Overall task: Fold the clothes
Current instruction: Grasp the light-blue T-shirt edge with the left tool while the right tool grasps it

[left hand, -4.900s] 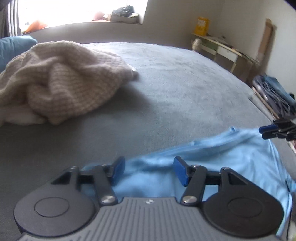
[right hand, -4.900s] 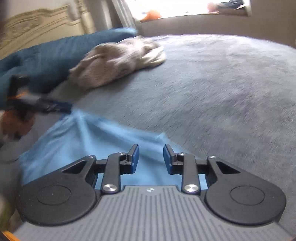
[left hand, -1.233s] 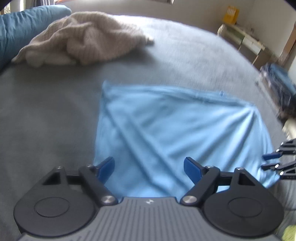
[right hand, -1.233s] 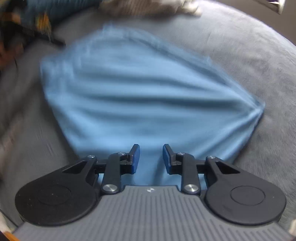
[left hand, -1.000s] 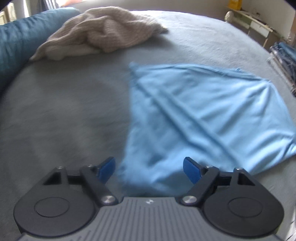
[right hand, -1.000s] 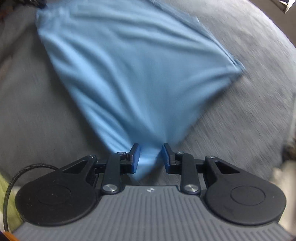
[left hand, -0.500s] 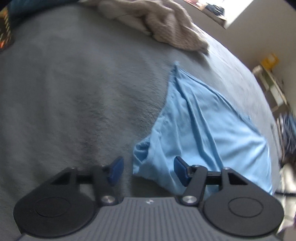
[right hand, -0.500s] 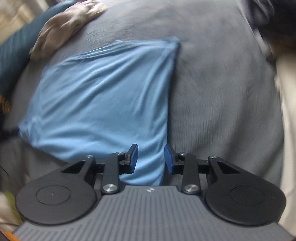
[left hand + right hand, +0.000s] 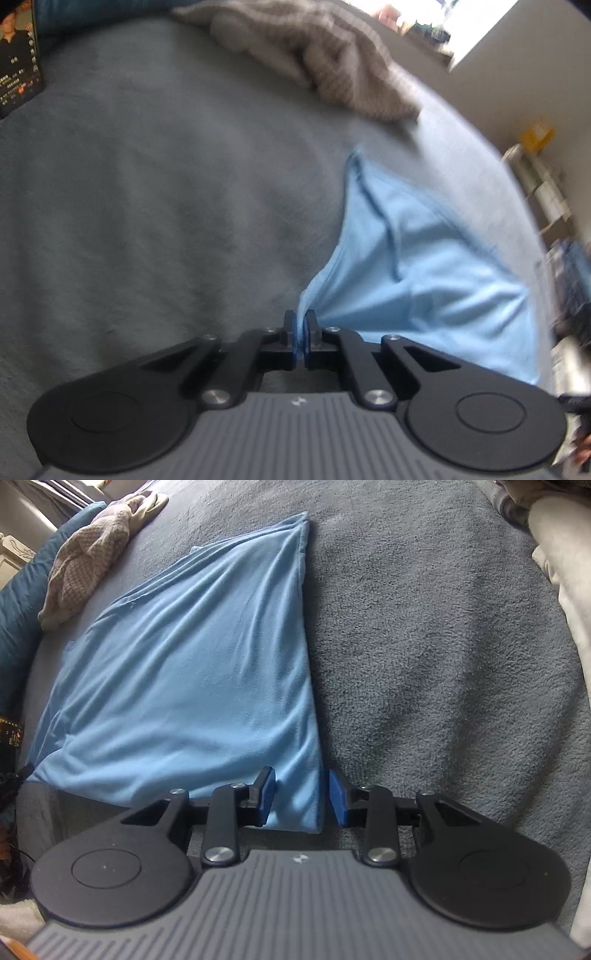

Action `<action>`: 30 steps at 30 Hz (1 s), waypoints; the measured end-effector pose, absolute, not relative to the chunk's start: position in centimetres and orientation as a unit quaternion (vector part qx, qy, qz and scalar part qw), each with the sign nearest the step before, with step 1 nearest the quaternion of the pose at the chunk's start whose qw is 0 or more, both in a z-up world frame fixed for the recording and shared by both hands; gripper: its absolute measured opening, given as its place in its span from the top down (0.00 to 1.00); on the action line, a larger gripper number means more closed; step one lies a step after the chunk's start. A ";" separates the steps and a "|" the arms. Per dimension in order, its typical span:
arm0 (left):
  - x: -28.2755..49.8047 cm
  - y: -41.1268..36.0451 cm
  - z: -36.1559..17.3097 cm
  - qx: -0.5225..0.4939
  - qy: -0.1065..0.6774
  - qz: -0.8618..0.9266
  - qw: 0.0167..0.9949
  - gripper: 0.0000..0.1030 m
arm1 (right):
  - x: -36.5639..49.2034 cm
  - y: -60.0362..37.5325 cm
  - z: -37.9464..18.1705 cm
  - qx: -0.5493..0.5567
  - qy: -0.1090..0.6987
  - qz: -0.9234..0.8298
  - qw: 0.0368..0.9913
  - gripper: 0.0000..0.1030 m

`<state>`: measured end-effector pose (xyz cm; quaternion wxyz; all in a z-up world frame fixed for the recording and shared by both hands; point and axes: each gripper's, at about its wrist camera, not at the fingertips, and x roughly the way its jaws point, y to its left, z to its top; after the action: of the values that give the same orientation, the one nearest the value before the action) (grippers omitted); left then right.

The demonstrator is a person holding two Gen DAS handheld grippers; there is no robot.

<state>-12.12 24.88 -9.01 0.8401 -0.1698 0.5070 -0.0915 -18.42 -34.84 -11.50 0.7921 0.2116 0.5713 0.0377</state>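
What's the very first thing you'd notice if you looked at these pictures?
The big light blue cloth jumps out, spread across the grey blanket on the bed. The left gripper is pinched shut on one corner of it, while the right gripper sits open around another corner. Farther back, a crumpled beige knit lies in a heap.

The right gripper (image 9: pixel 300 794), jaws apart, straddles the near corner of the blue cloth (image 9: pixel 192 664) on the grey blanket (image 9: pixel 443 646).
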 end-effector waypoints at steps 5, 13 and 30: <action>-11.6 24.0 -10.2 -0.150 0.510 -0.088 0.842 0.88 | -18.5 -35.4 -11.6 0.224 0.570 0.033 0.790 0.70; -12.5 26.0 -8.6 -0.169 0.495 -0.076 0.849 0.56 | -19.1 -38.5 -11.3 0.299 0.553 0.022 0.777 0.68; -13.8 25.8 -11.6 -0.323 0.546 -0.142 0.760 0.48 | -20.8 -39.7 -14.4 0.489 0.574 0.012 0.657 0.52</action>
<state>-13.79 25.80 -11.64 0.7597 -0.3231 0.5462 -0.1418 -20.84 -39.75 -14.45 0.6569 0.4891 0.5737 0.0118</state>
